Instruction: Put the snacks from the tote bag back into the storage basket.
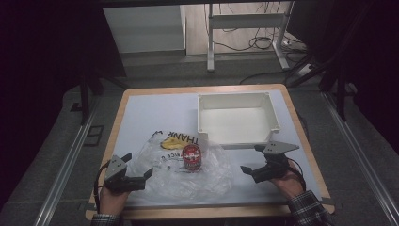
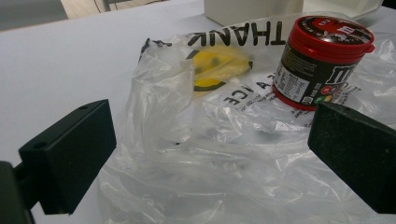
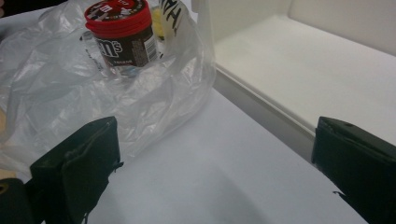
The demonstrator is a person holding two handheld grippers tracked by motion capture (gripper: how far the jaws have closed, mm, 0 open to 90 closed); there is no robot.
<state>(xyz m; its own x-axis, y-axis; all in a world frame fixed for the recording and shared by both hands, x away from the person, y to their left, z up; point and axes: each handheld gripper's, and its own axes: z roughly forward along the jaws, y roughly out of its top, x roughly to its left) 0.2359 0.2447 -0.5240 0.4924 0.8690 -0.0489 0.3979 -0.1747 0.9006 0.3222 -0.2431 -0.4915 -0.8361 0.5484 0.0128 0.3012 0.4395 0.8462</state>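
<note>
High view is showing the candy jar [image 1: 191, 157] standing on the crumpled plastic bag [image 1: 179, 176] mid-counter. I'm holding both left tongs [image 1: 137, 168] and right tongs [image 1: 251, 159] wide open, empty, flanking it. I'm thinking pinching the bag's edge cleanly, clear of the jar, works best.

The high view looks forward and down from above the person's side, taking in the whole table [image 1: 141, 106] and the floor beyond it. The left gripper view rides low on the left gripper [image 1: 138, 170], close to the tabletop, and faces across the plastic bag [image 2: 196, 154] toward the candy jar [image 2: 322, 60], its two jaws rising at the bottom corners. The right gripper view rides on the right gripper [image 1: 252, 159], just as low and near, facing the jar from the other side with the white bin [image 3: 327, 65] on its right. All three views share the bag, the jar and the bin's near edge.
</note>
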